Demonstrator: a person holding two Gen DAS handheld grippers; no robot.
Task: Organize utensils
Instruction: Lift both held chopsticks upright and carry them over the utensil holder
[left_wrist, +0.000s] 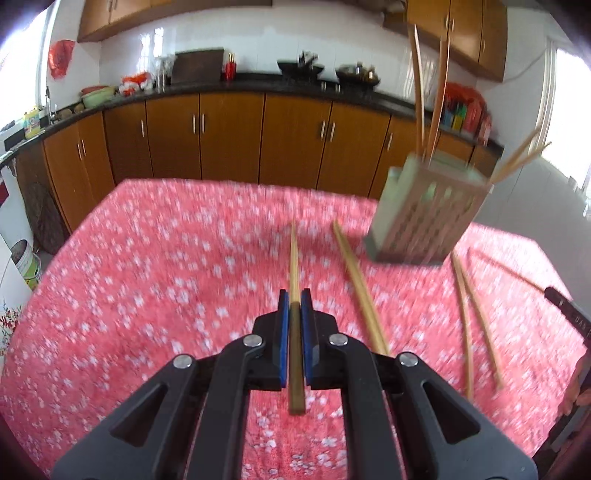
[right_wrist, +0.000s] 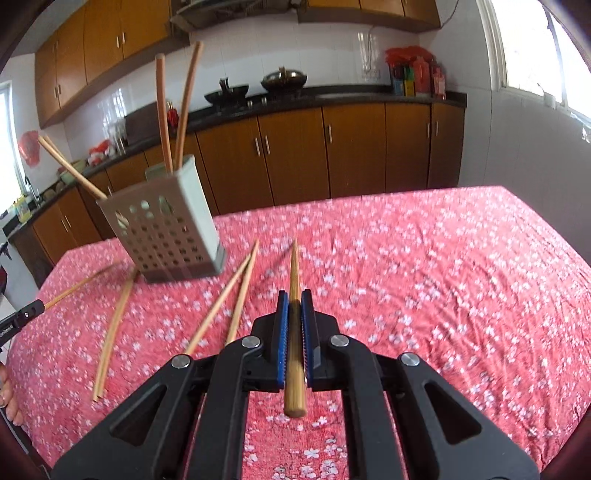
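Note:
My left gripper is shut on a wooden chopstick that points forward above the table. My right gripper is likewise shut on a rounder chopstick. A grey perforated utensil holder stands on the red floral tablecloth, with several chopsticks sticking out of it. It is ahead and to the right of the left gripper, ahead and to the left of the right gripper. Loose chopsticks lie on the cloth between the two grippers.
Brown kitchen cabinets and a dark counter with woks run behind the table. The table's far edge is close to the holder. A person's fingers show at the left edge of the right wrist view.

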